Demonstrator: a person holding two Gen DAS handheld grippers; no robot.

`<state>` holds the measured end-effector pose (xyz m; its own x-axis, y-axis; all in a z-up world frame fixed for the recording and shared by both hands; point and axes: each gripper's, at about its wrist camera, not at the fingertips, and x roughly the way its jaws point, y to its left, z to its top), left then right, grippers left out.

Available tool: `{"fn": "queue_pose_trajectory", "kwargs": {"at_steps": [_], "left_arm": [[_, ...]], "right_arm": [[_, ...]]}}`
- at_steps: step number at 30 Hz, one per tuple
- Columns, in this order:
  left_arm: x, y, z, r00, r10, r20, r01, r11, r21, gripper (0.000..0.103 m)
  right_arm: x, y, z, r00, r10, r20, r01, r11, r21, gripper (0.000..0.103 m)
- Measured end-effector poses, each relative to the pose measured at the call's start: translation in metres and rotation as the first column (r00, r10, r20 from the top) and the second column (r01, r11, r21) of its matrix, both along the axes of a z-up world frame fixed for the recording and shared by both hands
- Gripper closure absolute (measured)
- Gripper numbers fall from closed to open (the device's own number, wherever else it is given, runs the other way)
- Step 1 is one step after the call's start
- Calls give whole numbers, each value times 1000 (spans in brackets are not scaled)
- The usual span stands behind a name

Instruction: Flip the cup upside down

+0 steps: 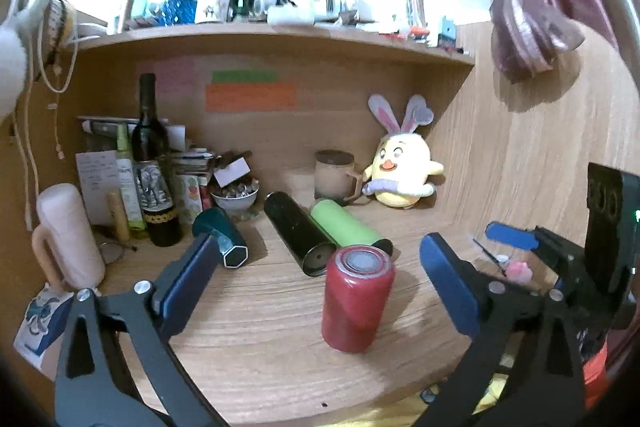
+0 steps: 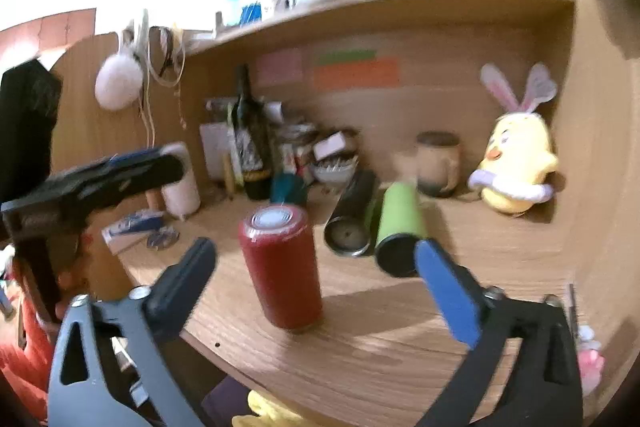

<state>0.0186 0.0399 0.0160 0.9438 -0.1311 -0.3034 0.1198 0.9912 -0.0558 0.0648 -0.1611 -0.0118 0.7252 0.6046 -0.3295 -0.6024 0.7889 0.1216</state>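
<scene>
- The left gripper [image 1: 316, 259] is hanging low over the wooden desk [image 1: 260, 339], its blue-padded fingers [image 1: 188, 279] spread wide apart and gripping nothing.
- The right gripper [image 2: 316, 263] is likewise standing open, fingers well apart, with nothing between them touching the pads [image 2: 448, 295]; it is also showing at the right edge of the left wrist view [image 1: 520, 239].
- The red cup [image 1: 356, 299] is standing on end on the desk near the front edge, between both pairs of fingers but touching none of them; the end facing up is showing a closed round face with a pale disc [image 2: 276, 219]. Which end this is, I cannot tell.
- Just behind the cup, a black tumbler [image 1: 298, 235] and a green tumbler [image 1: 344, 227] are lying on their sides, side by side.
- A teal hexagonal bottle [image 1: 224, 239] is lying on its side near the left finger of the left gripper.
- Farther back, a dark wine bottle [image 1: 154, 171] is standing upright at the left among papers and a small bowl [image 1: 234, 197].
- A brown mug [image 1: 334, 173] is sitting near the back wall, just beside a yellow plush chick [image 1: 400, 171] with bunny ears in the corner.
- Above, a cluttered shelf [image 1: 280, 35] is spanning the alcove.
</scene>
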Motion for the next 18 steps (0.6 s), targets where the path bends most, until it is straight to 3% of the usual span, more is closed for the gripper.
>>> {"fn": "queue_pose_trajectory", "kwargs": {"at_steps": [8,18], "left_arm": [[-30,-12,-3,999,33,8,-33,999,0,0],[-53,-30,-7,997,49,57,-51,998,37,0]], "right_arm": [[-29,-18,23,996,-74,51,73,997,14,0],[-47,-24,21,992,-119,34,118,993,32,0]]}}
